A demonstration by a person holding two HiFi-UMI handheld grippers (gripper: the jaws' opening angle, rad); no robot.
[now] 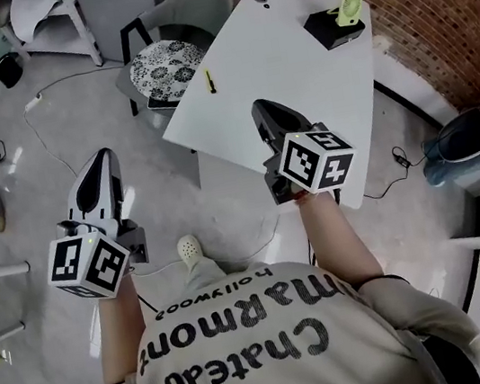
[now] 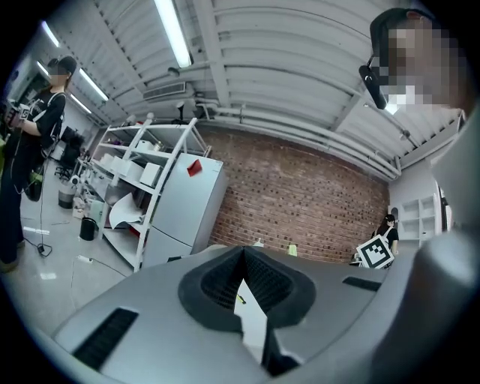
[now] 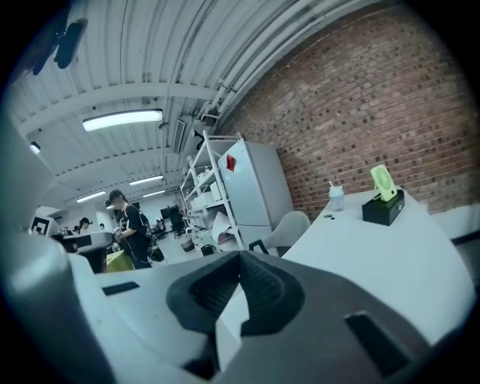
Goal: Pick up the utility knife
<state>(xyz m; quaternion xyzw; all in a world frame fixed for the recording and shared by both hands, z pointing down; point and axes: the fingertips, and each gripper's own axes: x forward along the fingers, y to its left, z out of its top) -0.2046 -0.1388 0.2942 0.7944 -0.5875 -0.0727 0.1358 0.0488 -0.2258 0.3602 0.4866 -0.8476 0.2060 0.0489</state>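
Knife (image 1: 210, 80) lies near the table's (image 1: 294, 77) left edge; left gripper (image 1: 104, 156) and right gripper (image 1: 264, 110) are clenched, empty.

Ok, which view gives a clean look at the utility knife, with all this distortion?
Head view: sharp, evenly lit, the utility knife shows small but clear on the white table. Left gripper view: fisheye bend, dark corners, the knife a mere speck. Right gripper view: same bend, knife not in sight.
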